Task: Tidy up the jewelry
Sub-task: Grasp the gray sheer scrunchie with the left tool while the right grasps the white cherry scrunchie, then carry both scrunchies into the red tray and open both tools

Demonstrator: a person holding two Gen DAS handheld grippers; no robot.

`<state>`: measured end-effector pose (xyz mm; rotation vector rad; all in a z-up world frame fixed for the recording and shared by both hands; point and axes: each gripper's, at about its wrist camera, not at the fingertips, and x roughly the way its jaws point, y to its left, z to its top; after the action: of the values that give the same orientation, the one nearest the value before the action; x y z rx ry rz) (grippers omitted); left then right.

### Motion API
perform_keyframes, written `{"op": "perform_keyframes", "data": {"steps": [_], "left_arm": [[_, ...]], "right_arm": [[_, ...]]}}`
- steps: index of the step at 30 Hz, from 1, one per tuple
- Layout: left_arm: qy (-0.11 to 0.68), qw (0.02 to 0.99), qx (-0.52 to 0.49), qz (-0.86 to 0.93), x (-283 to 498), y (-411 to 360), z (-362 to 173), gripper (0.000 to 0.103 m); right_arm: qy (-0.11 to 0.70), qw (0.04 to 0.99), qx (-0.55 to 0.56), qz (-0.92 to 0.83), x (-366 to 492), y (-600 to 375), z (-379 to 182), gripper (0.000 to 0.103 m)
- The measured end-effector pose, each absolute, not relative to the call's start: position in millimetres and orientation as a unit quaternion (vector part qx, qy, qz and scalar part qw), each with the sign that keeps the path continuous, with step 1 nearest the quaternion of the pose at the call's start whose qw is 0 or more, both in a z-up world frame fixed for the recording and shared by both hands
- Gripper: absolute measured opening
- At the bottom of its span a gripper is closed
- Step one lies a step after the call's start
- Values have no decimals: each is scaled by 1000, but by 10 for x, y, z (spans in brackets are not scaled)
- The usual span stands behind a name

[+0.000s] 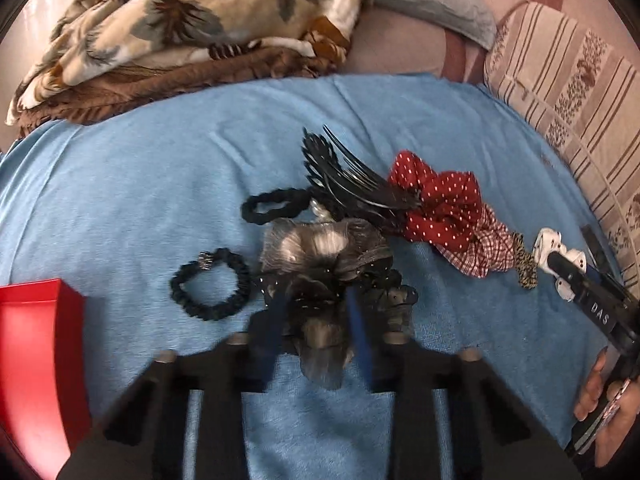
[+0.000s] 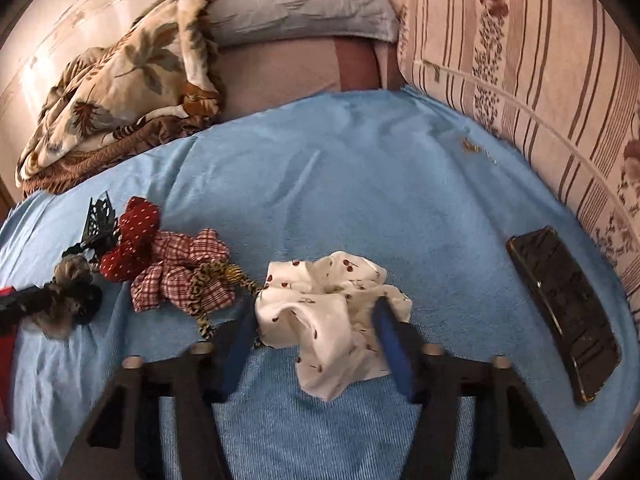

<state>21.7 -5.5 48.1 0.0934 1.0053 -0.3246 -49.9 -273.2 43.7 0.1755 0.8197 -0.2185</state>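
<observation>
Hair accessories lie on a blue towel [image 1: 120,200]. My left gripper [image 1: 316,312] is shut on a grey and black scrunchie [image 1: 320,244], its blue pads pressing both sides. Beside it lie a black braided tie [image 1: 210,284], a black hair band [image 1: 276,206], a black claw clip [image 1: 348,176], a red dotted scrunchie [image 1: 436,196], a red checked scrunchie [image 2: 184,276] and a leopard-print tie [image 2: 204,280]. My right gripper [image 2: 316,332] is shut on a white cherry-print scrunchie [image 2: 328,304]. It also shows at the right edge of the left wrist view, held by a hand [image 1: 600,396].
A red box [image 1: 36,360] stands at the towel's left edge. A dark phone [image 2: 564,312] lies at the right, by a striped cushion [image 2: 520,60]. A floral blanket [image 2: 120,80] and a grey pillow [image 2: 300,4] lie behind the towel.
</observation>
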Motion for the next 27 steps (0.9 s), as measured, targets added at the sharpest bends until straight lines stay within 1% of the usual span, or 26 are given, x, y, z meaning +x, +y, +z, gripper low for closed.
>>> {"op": "perform_keyframes", "data": {"steps": [1,4,7,14,18,21,27], "left_arm": [[481,862,44,-154,215,-58,478,6],[473,867,32,-153,178,-13,535,4],[459,873,12,-162,35,76,683,4],[415,891,-27,-182,-425,368,1135,4],[393,899,-46,-188,-656,625,1359,4],[374,911,-39,-172,-797,840,1500,4],[350,929,-32,-116,-895,1346,1591,4]], "right_arm": [[400,906,87,-106,-500,-2746,424,28],[396,907,90,-109,-531,-2759,435,16],[379,913,92,-119,-610,-2767,504,11],[339,923,119,-137,-912,-2796,683,11],[314,931,172,-73,-1096,-2729,846,11],[314,929,194,-17,-1193,-2527,926,11],[334,924,173,66,-1182,-1852,1048,11]]}}
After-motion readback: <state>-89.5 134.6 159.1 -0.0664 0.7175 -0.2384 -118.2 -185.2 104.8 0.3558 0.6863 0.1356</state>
